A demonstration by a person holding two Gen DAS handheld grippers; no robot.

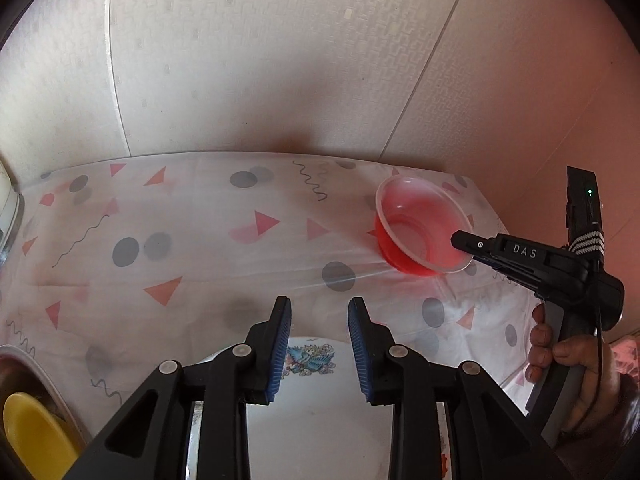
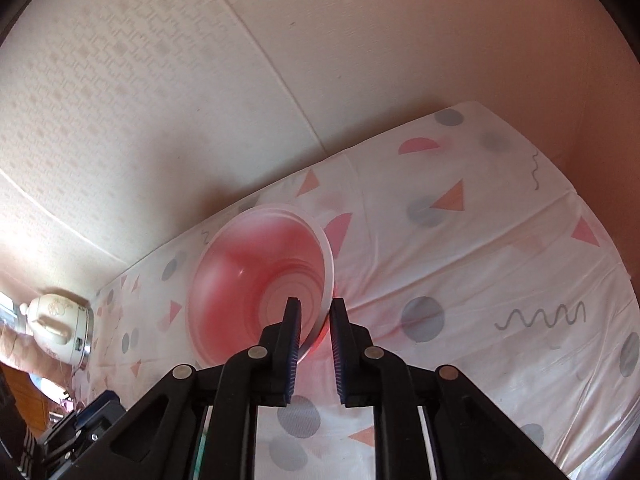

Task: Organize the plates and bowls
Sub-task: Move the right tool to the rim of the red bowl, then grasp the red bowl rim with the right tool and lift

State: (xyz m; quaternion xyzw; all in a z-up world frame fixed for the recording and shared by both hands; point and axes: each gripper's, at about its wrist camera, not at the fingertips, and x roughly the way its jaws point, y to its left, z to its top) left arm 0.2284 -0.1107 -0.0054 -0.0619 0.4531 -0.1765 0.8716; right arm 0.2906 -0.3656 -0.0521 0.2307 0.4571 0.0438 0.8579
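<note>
I clamp right gripper (image 2: 315, 309) on near rim of red plastic bowl (image 2: 260, 280), far right on tablecloth (image 2: 500, 280). Left gripper (image 1: 319, 312) part-open, empty, above printed plate (image 1: 316, 420). Next, I judge: lift bowl level, rim flexes.

Cloth (image 1: 192, 248) bare from 9 to 12 o'clock of left gripper (image 1: 319, 312), open passage there; red bowl (image 1: 420, 228) with right gripper (image 1: 464, 244) block 2 o'clock; wall (image 1: 260, 80) closes 12; plate (image 1: 320, 420) lies beneath jaws.
</note>
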